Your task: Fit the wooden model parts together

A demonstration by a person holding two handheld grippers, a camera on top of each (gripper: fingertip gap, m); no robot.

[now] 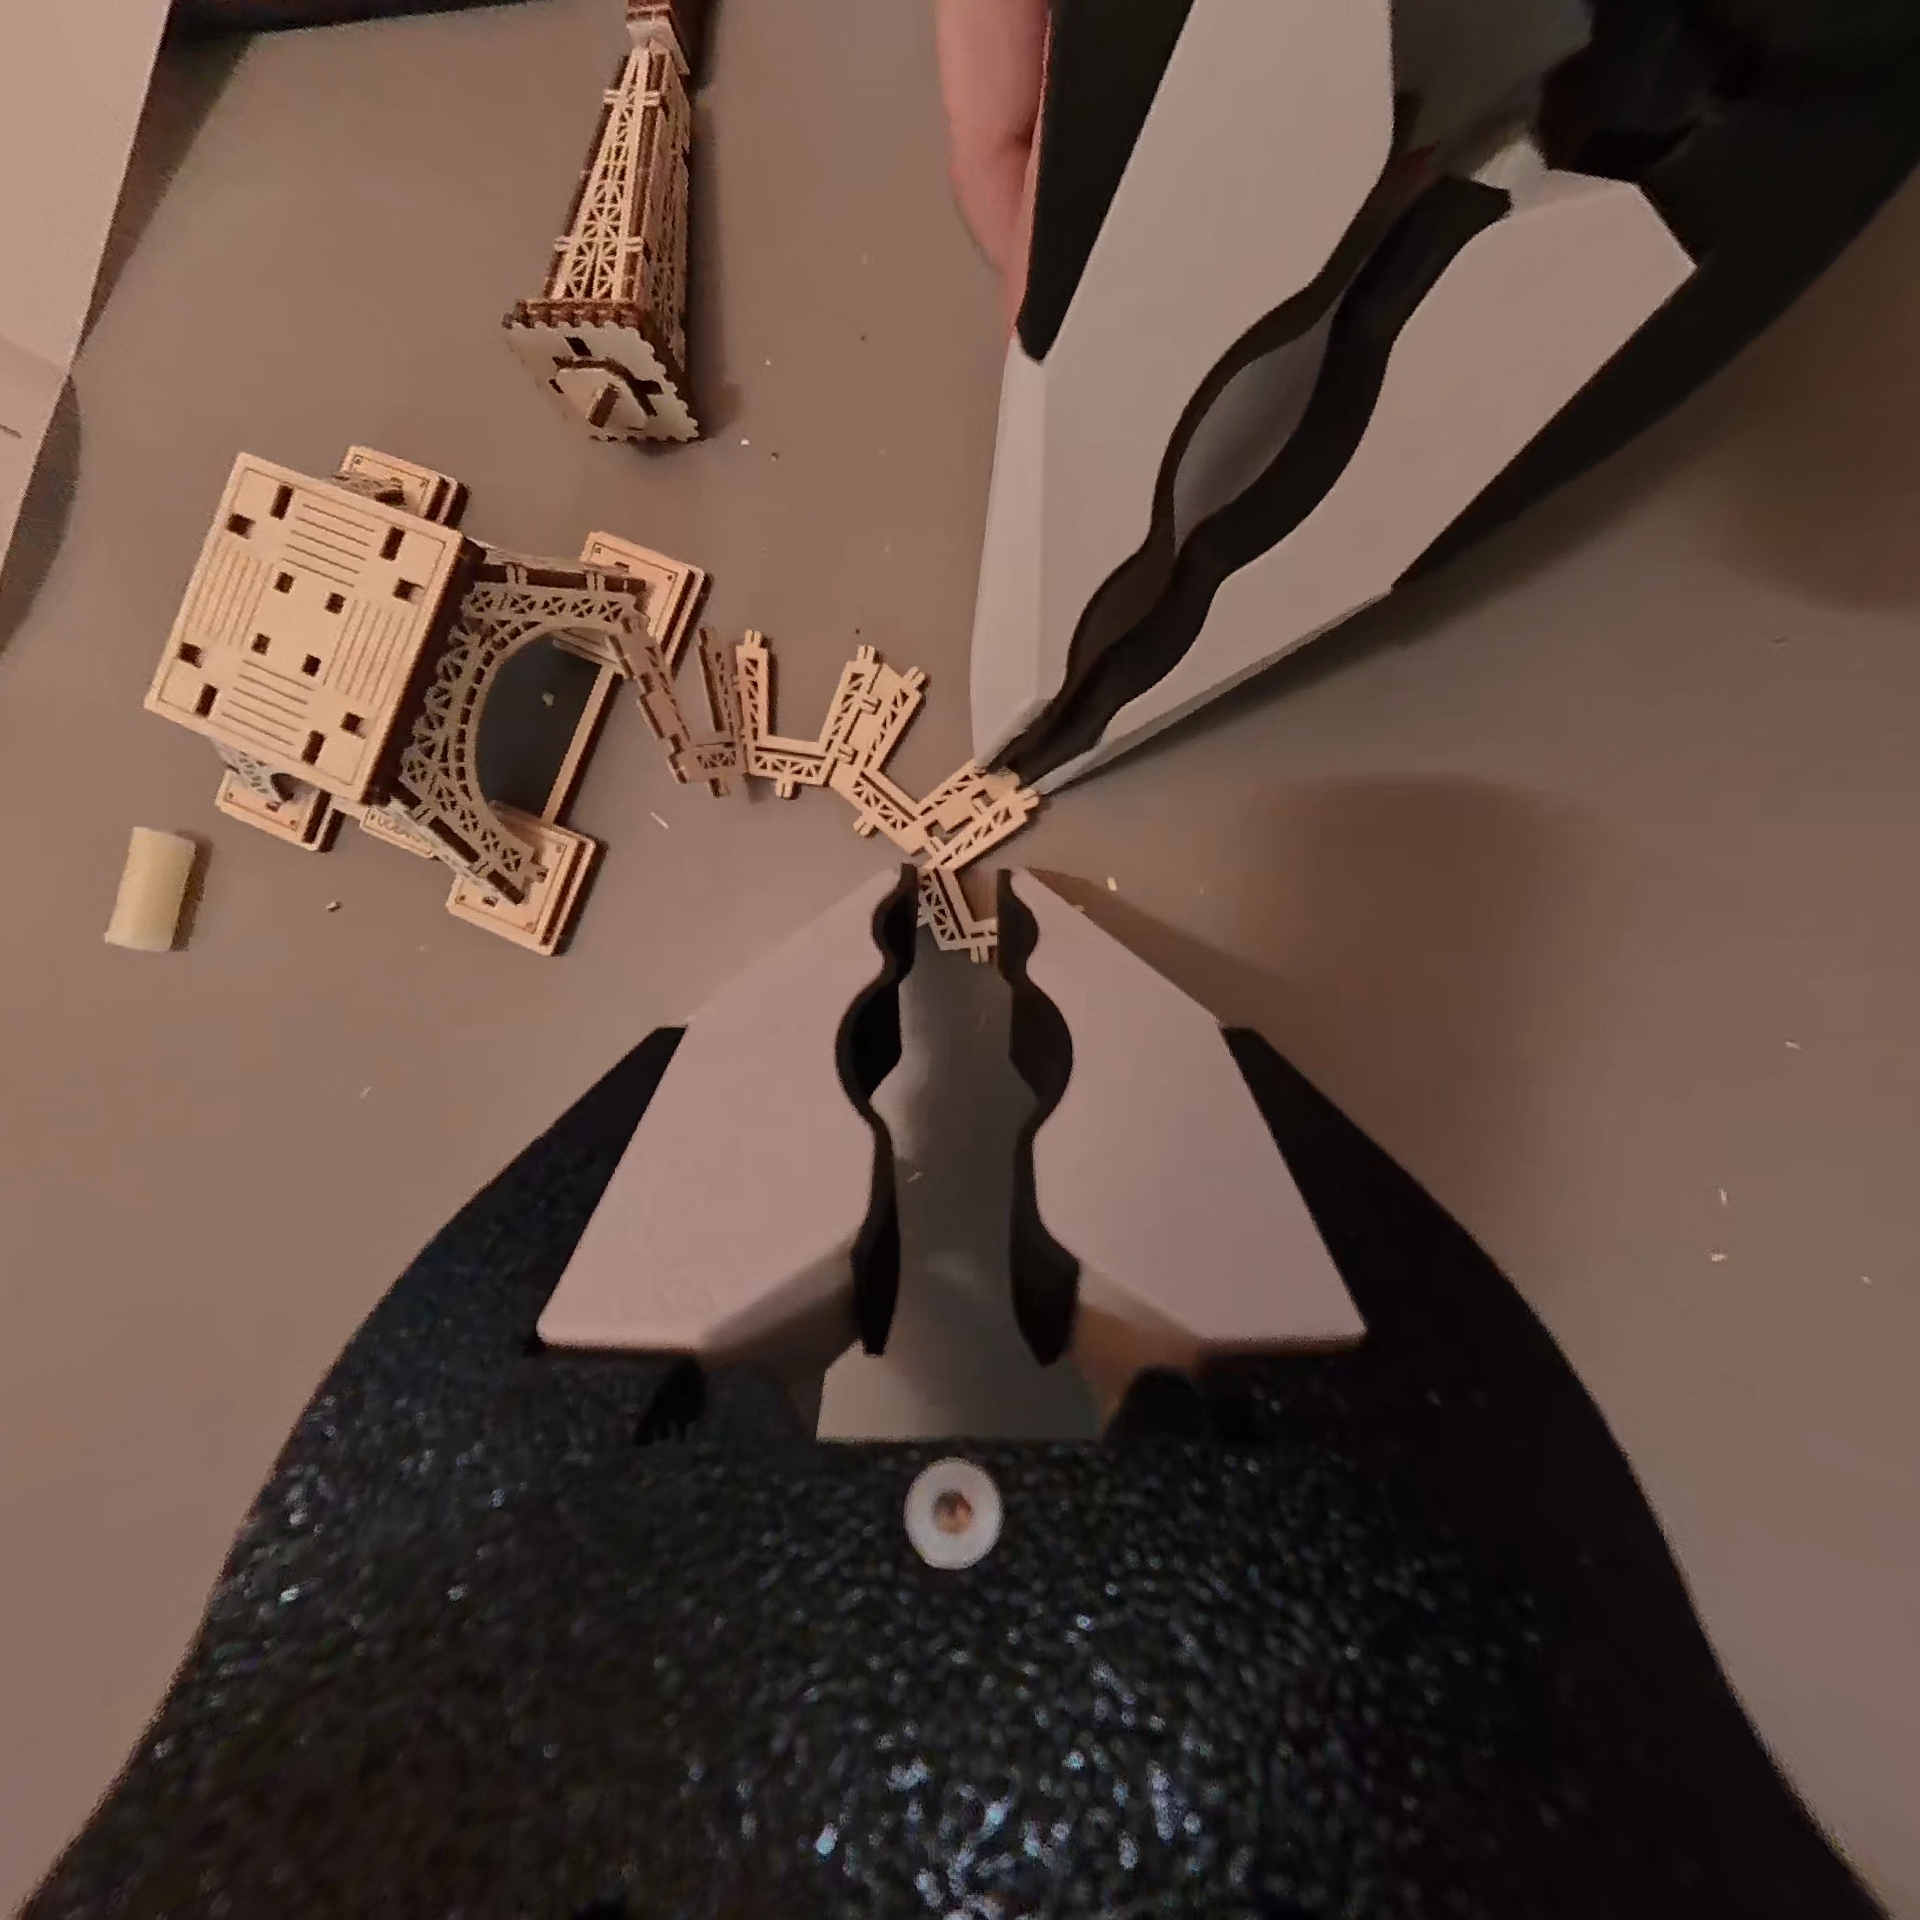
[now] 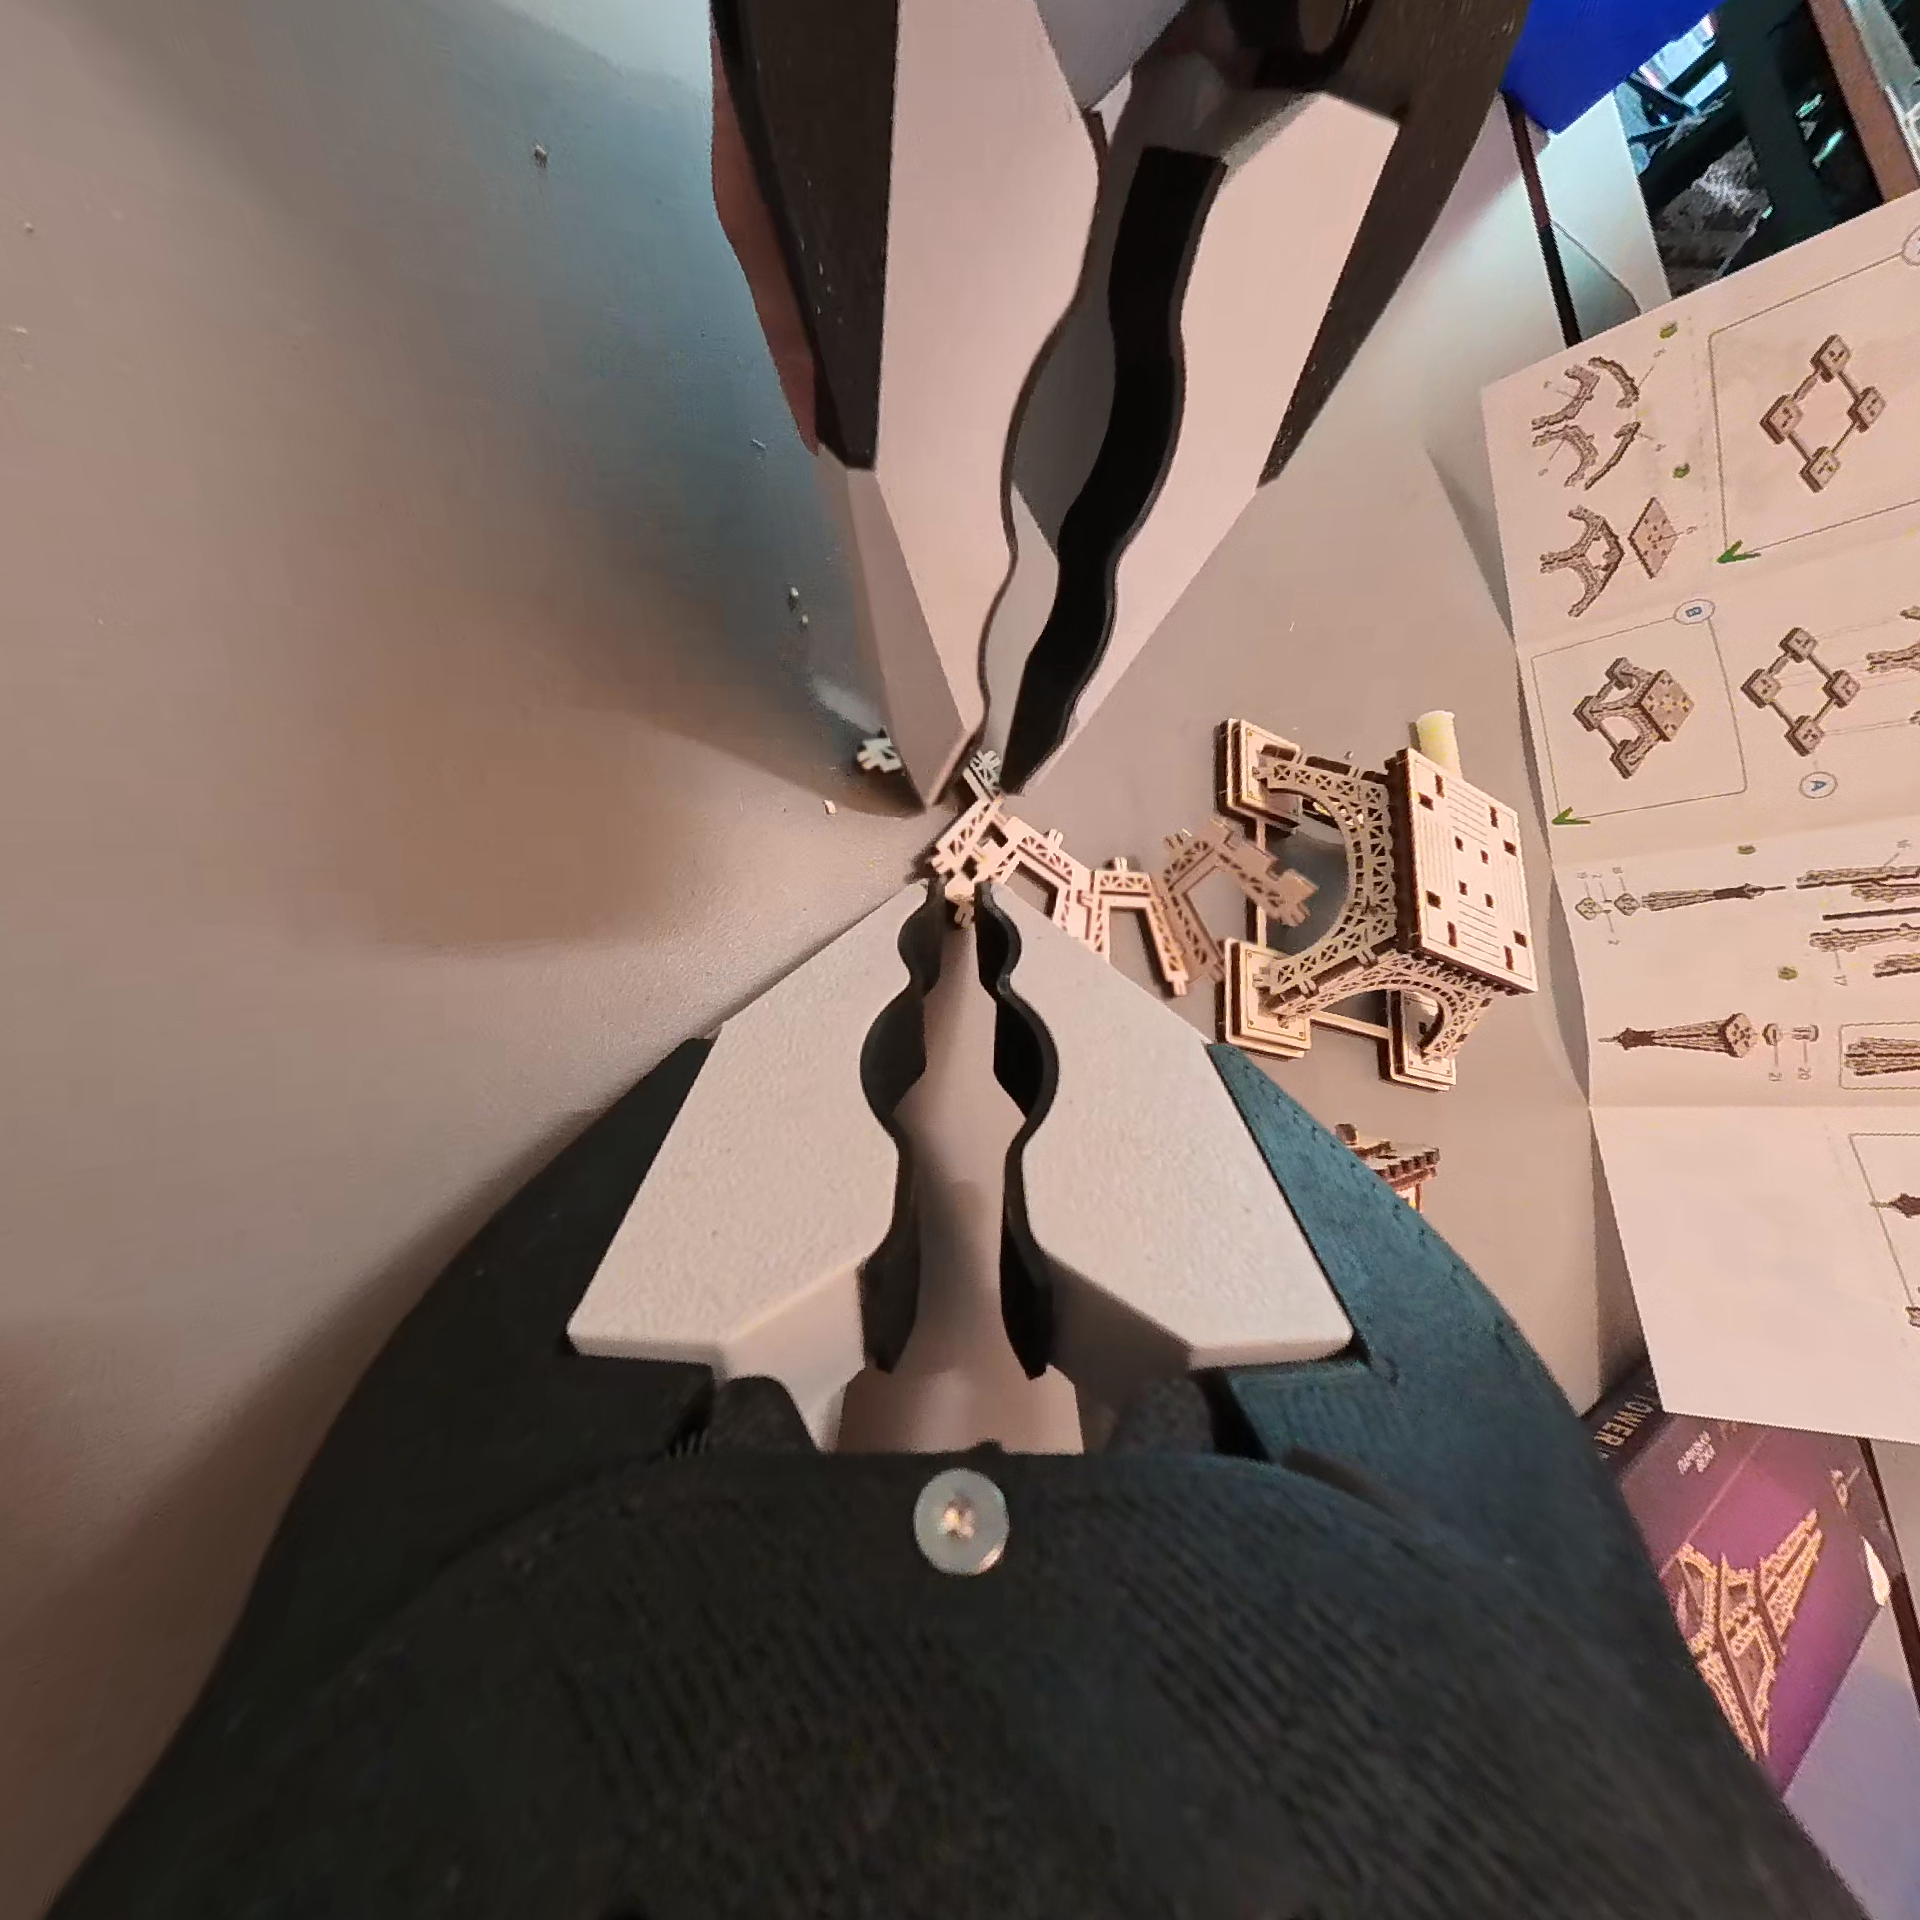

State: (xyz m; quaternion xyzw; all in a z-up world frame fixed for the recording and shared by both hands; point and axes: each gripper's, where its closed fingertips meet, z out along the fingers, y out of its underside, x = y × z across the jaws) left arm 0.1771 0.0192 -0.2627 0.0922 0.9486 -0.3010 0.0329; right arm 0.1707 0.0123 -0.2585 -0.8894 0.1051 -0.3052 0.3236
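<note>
Hobby desk: instruction sheet (image 2: 1714, 727), kit box (image 2: 1745, 1621)

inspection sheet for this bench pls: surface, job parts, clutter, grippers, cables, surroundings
Surface: grey tabletop, scattered with small wood specks.
Job's things: two small lattice pieces held together at the tips of both grippers; loose lattice pieces lying beside them; arched tower base standing on the table; tower spire lying on its side.
Clutter: small pale cylinder near the base.
Grippers: left gripper shut on a lattice piece; right gripper shut on the mating piece.
Cables: nothing seen.
Surroundings: instruction sheet and dark kit box at the table edge.
</note>
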